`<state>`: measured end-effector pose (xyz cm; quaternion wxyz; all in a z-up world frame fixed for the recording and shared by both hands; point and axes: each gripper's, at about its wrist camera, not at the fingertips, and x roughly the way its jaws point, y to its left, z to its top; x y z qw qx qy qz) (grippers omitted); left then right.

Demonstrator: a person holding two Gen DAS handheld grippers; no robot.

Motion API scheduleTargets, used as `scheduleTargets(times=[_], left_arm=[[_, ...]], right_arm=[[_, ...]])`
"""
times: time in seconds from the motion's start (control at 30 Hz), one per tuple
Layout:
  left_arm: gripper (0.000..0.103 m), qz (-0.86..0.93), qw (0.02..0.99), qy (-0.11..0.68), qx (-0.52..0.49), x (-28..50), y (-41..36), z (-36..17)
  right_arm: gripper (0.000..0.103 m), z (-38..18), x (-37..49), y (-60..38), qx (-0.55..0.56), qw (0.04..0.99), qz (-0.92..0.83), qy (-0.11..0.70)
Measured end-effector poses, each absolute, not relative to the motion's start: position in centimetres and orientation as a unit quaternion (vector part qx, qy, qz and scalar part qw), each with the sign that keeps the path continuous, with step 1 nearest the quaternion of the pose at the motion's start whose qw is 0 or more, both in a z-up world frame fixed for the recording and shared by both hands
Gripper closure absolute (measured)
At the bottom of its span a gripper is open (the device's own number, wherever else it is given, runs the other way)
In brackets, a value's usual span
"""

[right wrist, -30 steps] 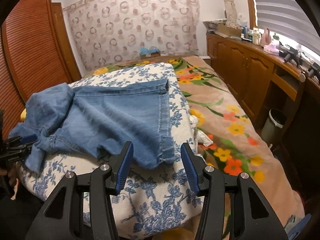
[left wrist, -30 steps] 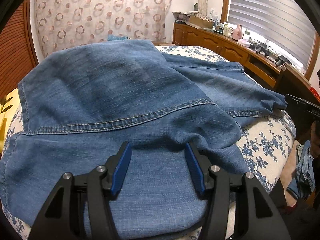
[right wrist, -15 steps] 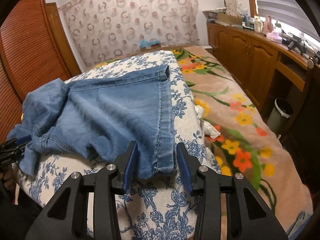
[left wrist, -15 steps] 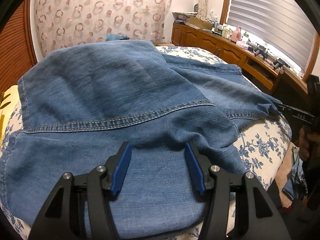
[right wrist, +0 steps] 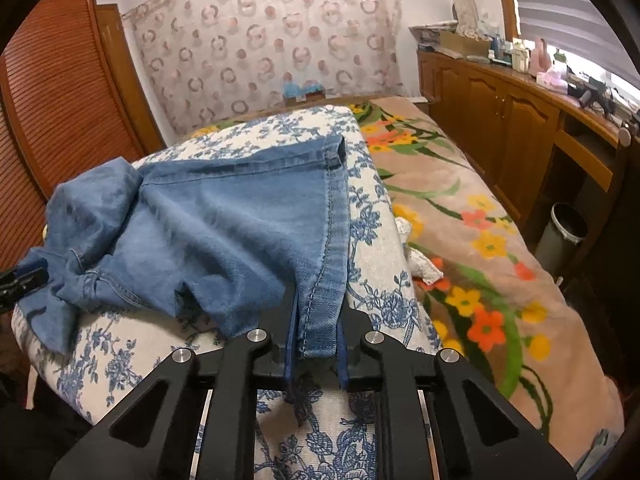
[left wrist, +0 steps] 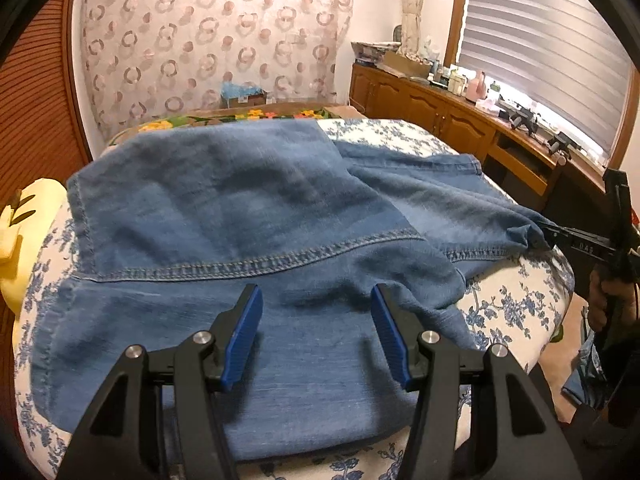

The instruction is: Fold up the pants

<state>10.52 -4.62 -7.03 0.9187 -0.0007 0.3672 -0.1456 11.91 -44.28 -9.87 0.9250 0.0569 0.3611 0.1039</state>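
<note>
The left gripper (left wrist: 316, 332) is angling downward with its jaws standing wide apart, nothing pinched between its blue pads (left wrist: 244, 332). The right gripper (right wrist: 318, 344) is tilting down likewise; its jaws have just been closing and are pinching a jeans hem (right wrist: 320, 320) between them.

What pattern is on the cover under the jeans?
Blue flowers on white cover, clearest in the right wrist view.

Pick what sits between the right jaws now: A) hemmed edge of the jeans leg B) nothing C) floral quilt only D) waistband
A: in the right wrist view the right gripper has just closed its jaws on the stitched hem of the jeans, at the quilt edge.
</note>
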Motion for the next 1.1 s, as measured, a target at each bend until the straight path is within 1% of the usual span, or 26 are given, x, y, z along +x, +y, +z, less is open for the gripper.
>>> scheduleTargets(times=[0.3,0.53,0.7,0.87,1.0,1.03,1.1], left_arm=[[0.048,-0.138,0.926,0.352,-0.001,10.0,-3.7,-6.0],[0.048,-0.132,0.930,0.342,-0.008,9.6,-2.4,-5.3],[0.048,-0.121,0.935,0.332,-0.018,9.0,-0.9,-4.7],[0.048,-0.111,0.939,0.323,-0.029,8.1,0.9,-4.3],[0.048,-0.100,0.942,0.319,-0.035,7.4,2.4,-4.2],[0.048,-0.096,0.943,0.317,-0.039,7.2,2.9,-4.2],[0.048,-0.090,0.943,0.316,-0.046,6.9,3.7,-4.2]], right_arm=[[0.091,-6.8,11.6,-43.8,0.053,0.938,0.109,0.325],[0.092,-0.8,12.3,-40.5,0.034,0.952,0.153,0.264],[0.092,4.3,12.8,-34.8,0.000,0.952,0.213,0.220],[0.093,8.5,12.8,-26.8,-0.031,0.939,0.290,0.180],[0.094,10.1,12.4,-20.6,-0.044,0.918,0.353,0.175],[0.097,10.3,12.2,-19.0,-0.048,0.911,0.370,0.177],[0.098,10.4,12.1,-16.7,-0.053,0.899,0.394,0.183]])
